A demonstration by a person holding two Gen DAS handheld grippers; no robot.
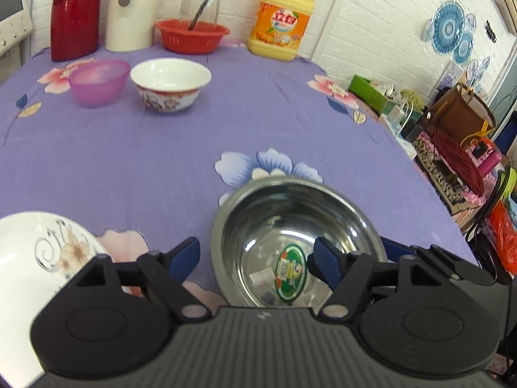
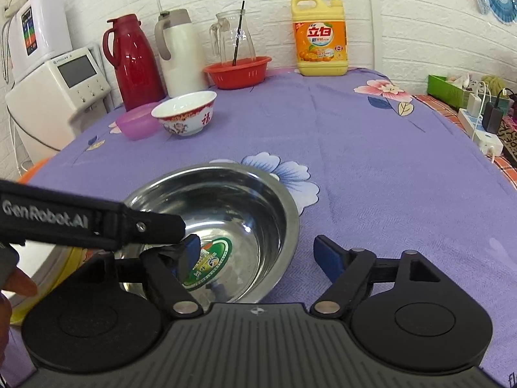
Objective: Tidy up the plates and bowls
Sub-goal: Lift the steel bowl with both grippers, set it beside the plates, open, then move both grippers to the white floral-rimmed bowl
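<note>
Steel is what both grippers hover over: a stainless steel bowl with a green sticker inside sits upright on the purple floral tablecloth, near the front edge. The left gripper has its jaws spread apart, one blue pad outside the bowl's left wall and the other over its inside, so it straddles the near-left rim without clamping it. The right gripper is also spread wide and holds nothing; its left finger hangs over the bowl's interior and its right one over bare cloth.

A white floral plate lies just beside the bowl on the left. A purple plastic bowl and a white porcelain bowl stand well apart at the back, close to each other.

To grasp well, one gripper probably should take the rim while the other keeps clear. Thin polished steel will likely slip, so seat the pads deep over the rim and close squarely before lifting.
</note>
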